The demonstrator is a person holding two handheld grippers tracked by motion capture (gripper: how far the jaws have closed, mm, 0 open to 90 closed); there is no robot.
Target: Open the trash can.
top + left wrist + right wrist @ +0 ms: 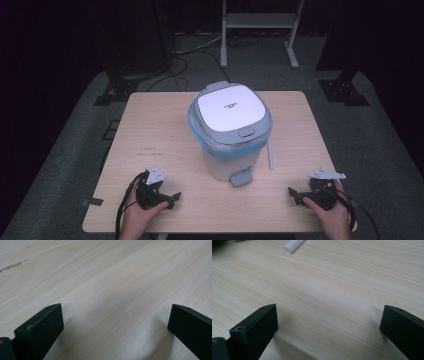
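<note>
A white pedal bin [231, 131] with a grey lid and a blue bag liner stands at the table's middle, lid down, its grey pedal [241, 177] facing me. A white tube [270, 155] [293, 246] lies on the table just right of the bin. My left gripper [172, 198] rests near the front left edge, held by a hand; its jaws stand wide apart over bare wood [115, 315]. My right gripper [294, 194] rests near the front right edge, also open [329, 320], with nothing between its jaws.
The light wooden table [150, 130] has a dark scuff left of the bin. Beyond it are a grey carpet, black stand bases, cables and a white frame [260, 22] at the back.
</note>
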